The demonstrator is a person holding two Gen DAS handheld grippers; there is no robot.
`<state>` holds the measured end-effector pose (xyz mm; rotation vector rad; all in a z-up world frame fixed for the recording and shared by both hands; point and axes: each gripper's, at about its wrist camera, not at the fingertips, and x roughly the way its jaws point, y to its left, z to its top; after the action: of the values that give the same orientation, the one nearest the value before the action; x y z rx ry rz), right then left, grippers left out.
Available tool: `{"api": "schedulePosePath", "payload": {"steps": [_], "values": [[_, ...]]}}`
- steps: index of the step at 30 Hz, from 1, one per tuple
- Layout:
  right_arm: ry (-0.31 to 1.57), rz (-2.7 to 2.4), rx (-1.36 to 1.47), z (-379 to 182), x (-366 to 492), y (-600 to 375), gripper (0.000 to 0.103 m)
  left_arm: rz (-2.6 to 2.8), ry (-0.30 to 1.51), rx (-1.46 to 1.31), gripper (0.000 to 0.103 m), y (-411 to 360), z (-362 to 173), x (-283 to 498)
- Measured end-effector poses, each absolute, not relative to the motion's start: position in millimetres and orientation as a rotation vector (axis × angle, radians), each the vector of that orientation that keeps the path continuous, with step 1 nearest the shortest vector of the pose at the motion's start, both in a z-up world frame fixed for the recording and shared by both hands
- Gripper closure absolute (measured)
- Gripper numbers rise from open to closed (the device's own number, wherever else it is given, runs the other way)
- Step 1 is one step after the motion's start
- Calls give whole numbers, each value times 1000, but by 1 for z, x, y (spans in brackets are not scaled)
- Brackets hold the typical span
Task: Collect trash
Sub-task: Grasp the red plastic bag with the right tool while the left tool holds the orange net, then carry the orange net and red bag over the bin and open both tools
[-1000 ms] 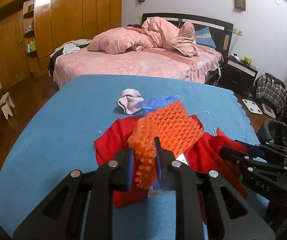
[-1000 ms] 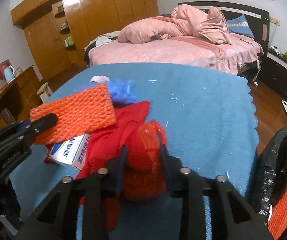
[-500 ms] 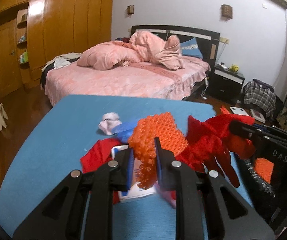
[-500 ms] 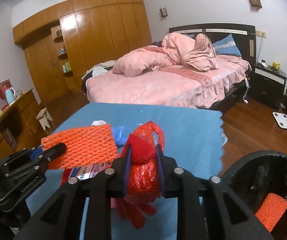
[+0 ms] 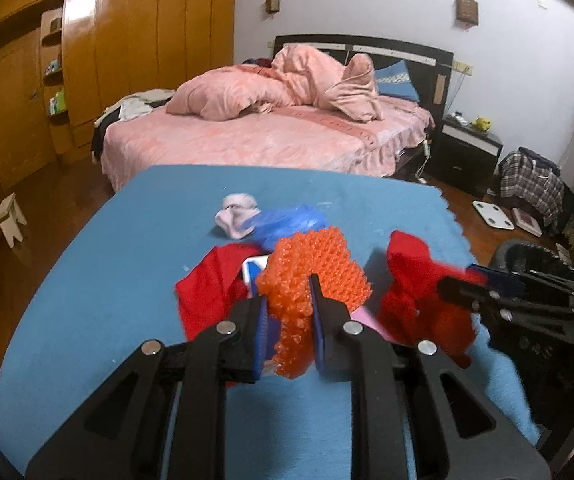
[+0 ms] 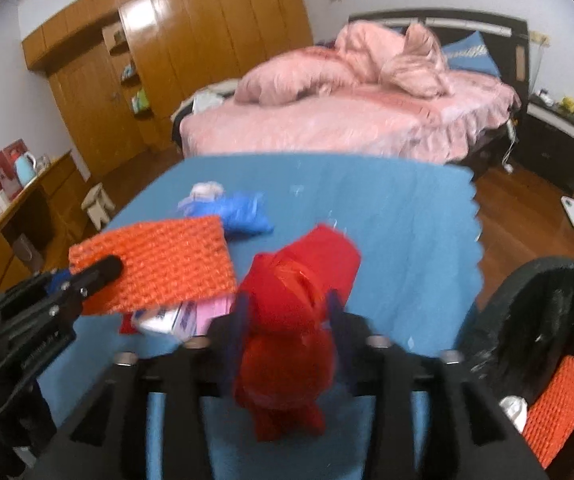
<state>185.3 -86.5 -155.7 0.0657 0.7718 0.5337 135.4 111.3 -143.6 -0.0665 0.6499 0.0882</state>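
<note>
Right wrist view showed our right gripper (image 6: 287,312) fingers opening around the red bag (image 6: 287,344), risking a drop short of the bin (image 6: 547,320), while our left gripper (image 5: 289,308) pinched orange netting (image 5: 315,268).

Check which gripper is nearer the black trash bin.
Right. The right gripper, jaws opening around the red bag, sits beside the bin; the left gripper is farther left.
</note>
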Motion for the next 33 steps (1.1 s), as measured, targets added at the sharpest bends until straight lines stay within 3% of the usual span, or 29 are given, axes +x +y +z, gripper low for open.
{"api": "schedulePosePath", "payload": {"steps": [3,11,18,20,23,33], "values": [[766,530,41,-158,178,-87,45,94,658,-74,86,117,-148,135],[796,466,17,-170,170,-100,45,88,666,-85,86,118,-154,136],[831,488,5,-184,178,-93,58,82,673,-85,86,117,-155,137],[855,507,3,-190,180,-89,69,82,672,-85,86,117,-155,137],[851,526,7,-188,178,-89,74,78,669,-81,86,115,-153,137],[687,449,40,-128,161,-125,74,29,604,-72,86,94,-124,129]]}}
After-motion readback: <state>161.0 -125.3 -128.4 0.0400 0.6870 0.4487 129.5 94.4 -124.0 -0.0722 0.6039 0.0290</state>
